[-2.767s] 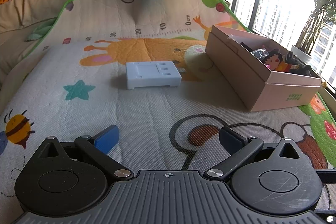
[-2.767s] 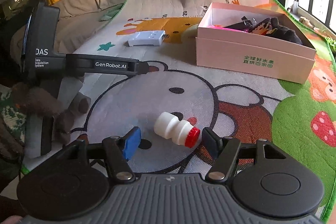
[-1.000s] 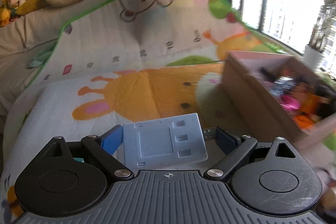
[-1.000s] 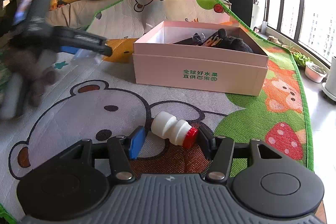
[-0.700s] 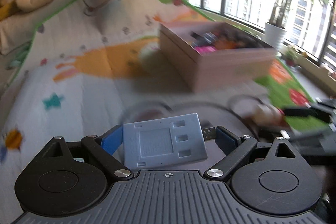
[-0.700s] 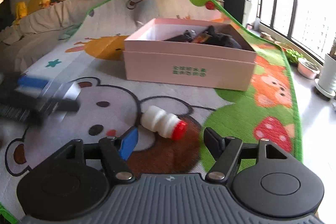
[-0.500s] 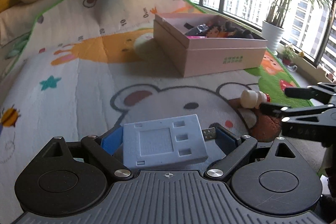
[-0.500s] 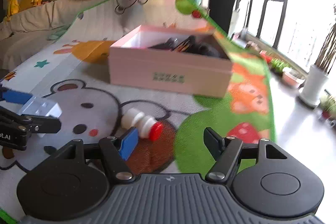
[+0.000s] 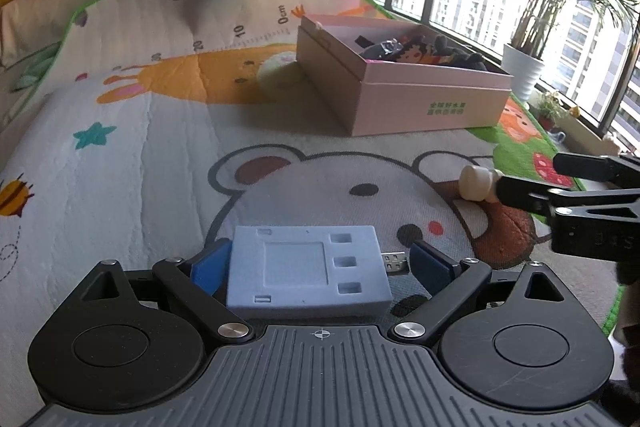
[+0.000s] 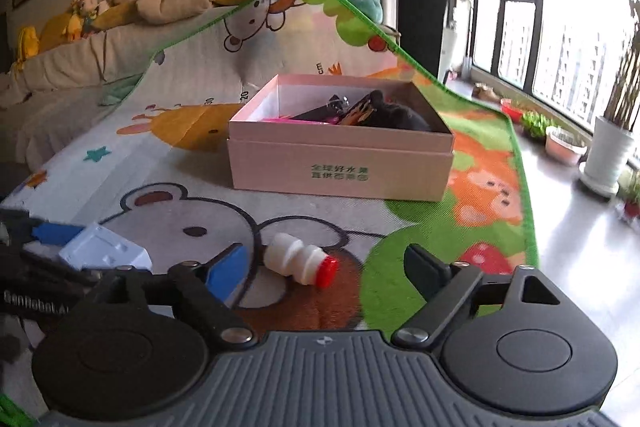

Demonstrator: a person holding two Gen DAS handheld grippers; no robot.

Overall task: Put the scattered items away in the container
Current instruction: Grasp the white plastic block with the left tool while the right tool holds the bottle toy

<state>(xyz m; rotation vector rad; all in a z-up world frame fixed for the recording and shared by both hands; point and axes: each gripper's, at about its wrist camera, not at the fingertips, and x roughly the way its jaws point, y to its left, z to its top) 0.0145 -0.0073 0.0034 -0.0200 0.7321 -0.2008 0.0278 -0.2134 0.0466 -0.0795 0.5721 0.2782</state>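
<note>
My left gripper (image 9: pixel 316 261) is shut on a pale blue plastic block (image 9: pixel 306 273) with a USB plug on its right side, held above the play mat; it also shows at the left of the right wrist view (image 10: pixel 105 250). My right gripper (image 10: pixel 326 267) is open and empty. A small white bottle with a red cap (image 10: pixel 301 264) lies on the mat between its fingers, nearer the left one; it also shows in the left wrist view (image 9: pixel 478 183). The pink cardboard box (image 10: pixel 340 169) holds several toys and stands farther back (image 9: pixel 420 103).
A cartoon play mat (image 9: pixel 160 155) covers the floor and runs up a sofa with plush toys (image 10: pixel 120 3). Windows and potted plants (image 10: pixel 608 155) line the right side. Bare floor (image 10: pixel 580 247) lies right of the mat's green edge.
My left gripper closed on the blue block, lifted it and swung it toward the box side. My right gripper had closed around the white bottle, then opened; the bottle lies on the mat.
</note>
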